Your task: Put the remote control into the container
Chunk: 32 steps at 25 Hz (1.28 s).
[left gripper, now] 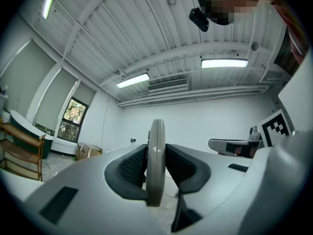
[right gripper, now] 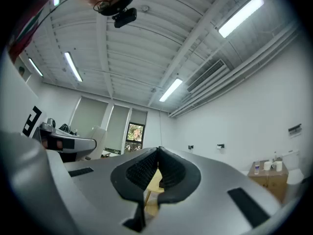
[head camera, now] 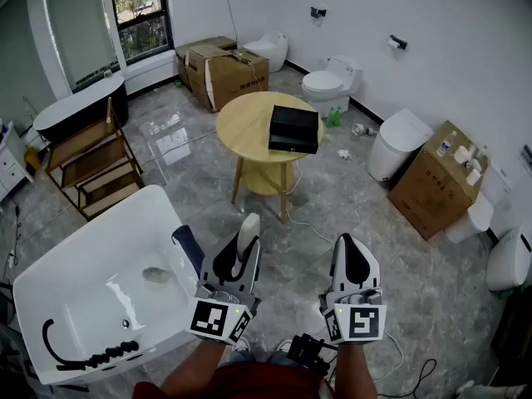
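Head view, remote control (head camera: pixel 248 229) clamped edge-on in left hand-held gripper (head camera: pixel 238 254), right hand-held gripper (head camera: pixel 352 252) clenched empty.

grey slim remote control (left gripper: pixel 156 153): edge-on in left gripper view, btn face unseen, lower end sunk betw jaws | black box container (head camera: pixel 293 129): inside not visible | white toilet (head camera: pixel 509 260): cut by rt edge | round wooden table (right gripper: pixel 155 179): mostly behind right gripper (right gripper: pixel 158 149)
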{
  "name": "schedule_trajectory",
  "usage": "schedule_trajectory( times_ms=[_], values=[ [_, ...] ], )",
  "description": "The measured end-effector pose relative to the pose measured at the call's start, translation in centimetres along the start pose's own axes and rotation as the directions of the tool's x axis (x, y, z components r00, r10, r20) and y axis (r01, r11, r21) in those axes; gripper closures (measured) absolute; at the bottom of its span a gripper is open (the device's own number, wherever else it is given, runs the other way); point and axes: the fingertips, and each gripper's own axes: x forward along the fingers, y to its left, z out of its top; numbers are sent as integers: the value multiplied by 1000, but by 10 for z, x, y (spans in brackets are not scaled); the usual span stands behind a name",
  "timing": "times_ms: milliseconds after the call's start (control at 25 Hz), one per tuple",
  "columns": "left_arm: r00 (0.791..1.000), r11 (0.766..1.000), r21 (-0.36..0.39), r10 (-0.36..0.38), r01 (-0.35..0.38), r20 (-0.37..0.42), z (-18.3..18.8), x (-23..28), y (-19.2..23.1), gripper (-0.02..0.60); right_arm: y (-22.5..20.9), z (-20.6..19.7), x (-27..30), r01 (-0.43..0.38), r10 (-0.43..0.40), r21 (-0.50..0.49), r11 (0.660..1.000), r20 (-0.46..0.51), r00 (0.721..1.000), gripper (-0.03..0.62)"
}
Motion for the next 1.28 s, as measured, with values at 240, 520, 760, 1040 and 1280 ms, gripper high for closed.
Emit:
schedule_trajectory(
  times_ms=[240, 520, 760, 1040, 1280],
  values=[
    [1000, 1000, 3, 8, -8, -5, -4, 8, -14, 463, -16, -3, -5, -1, 1, 3, 1000, -3, 1000, 572],
    [1000, 1000, 14, 6, -6, -12, -10, 16, -42, 463, -43, -6, -17, 1, -1, 17, 1000, 4, 1000, 572],
    [1000, 999, 30, 18, -18, -13, -16, 32, -72, 463, -77, -10, -26, -10, 10, 29, 1000, 12, 1000, 572],
    [999, 997, 63, 53, -53, -1, -15, 43, -101, 463, -105, -11, -36, -45, 44, 38, 998, 24, 999, 572],
    [997, 991, 112, 76, -76, 3, -14, 46, -112, 463, -113, -11, -38, -67, 66, 49, 997, 40, 997, 572]
  ],
)
